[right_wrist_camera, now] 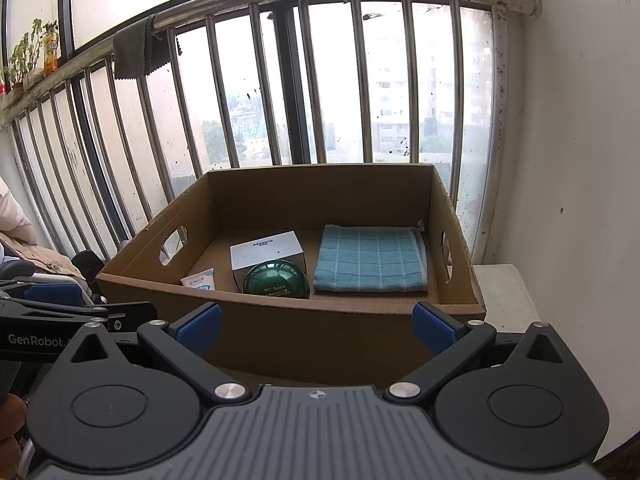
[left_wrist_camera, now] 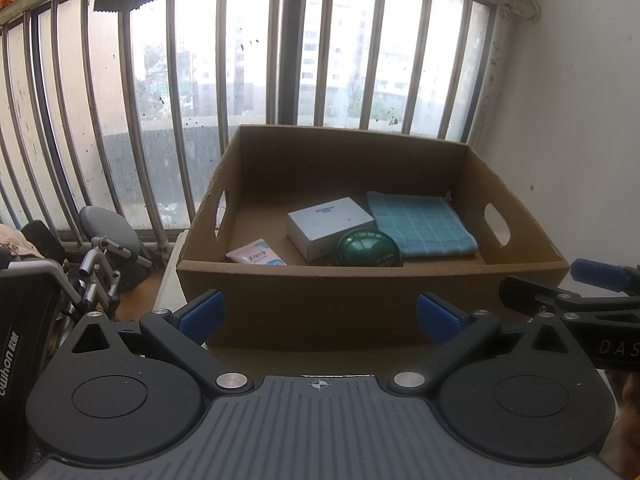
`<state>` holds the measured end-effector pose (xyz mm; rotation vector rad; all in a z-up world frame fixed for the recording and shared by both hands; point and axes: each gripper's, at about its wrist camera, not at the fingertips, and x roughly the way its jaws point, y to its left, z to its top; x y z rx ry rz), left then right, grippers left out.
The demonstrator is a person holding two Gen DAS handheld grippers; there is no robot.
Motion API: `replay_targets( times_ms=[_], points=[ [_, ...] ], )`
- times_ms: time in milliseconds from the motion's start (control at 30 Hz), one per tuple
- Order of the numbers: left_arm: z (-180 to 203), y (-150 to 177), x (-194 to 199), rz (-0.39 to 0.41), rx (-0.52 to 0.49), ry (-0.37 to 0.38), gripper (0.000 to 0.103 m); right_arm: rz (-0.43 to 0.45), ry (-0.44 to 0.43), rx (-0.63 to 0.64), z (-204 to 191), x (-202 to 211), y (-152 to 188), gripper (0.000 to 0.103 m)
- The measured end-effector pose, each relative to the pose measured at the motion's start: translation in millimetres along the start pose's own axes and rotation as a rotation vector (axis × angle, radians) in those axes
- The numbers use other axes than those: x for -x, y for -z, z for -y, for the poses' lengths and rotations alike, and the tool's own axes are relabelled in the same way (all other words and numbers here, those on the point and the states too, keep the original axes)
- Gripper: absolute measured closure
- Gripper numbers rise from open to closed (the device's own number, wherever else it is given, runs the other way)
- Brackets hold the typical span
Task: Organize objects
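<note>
While both jaws gape wide, empty, cloth (right_wrist_camera: 370, 258) lies flat in box (right_wrist_camera: 280, 324), long axis L-R.

A barred window railing (right_wrist_camera: 280, 92) spans the background, with buildings visible beyond the glass. A dark cloth (right_wrist_camera: 138, 56) hangs over its top rail. A potted plant (right_wrist_camera: 28, 52) stands on the left ledge. A folded metal frame (left_wrist_camera: 96, 268), possibly a wheelchair, sits lower left.
</note>
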<state>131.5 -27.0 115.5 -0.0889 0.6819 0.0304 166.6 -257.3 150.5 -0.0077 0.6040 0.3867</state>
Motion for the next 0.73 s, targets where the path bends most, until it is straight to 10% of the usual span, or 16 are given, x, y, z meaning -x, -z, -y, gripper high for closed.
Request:
replay_targets(
  times_ms=[733],
  points=[
    [-0.1,-0.4,0.8,0.0,0.005,0.002,0.001,0.002,-0.001,-0.006,-0.4,0.2,-1.2,0.0]
  ],
)
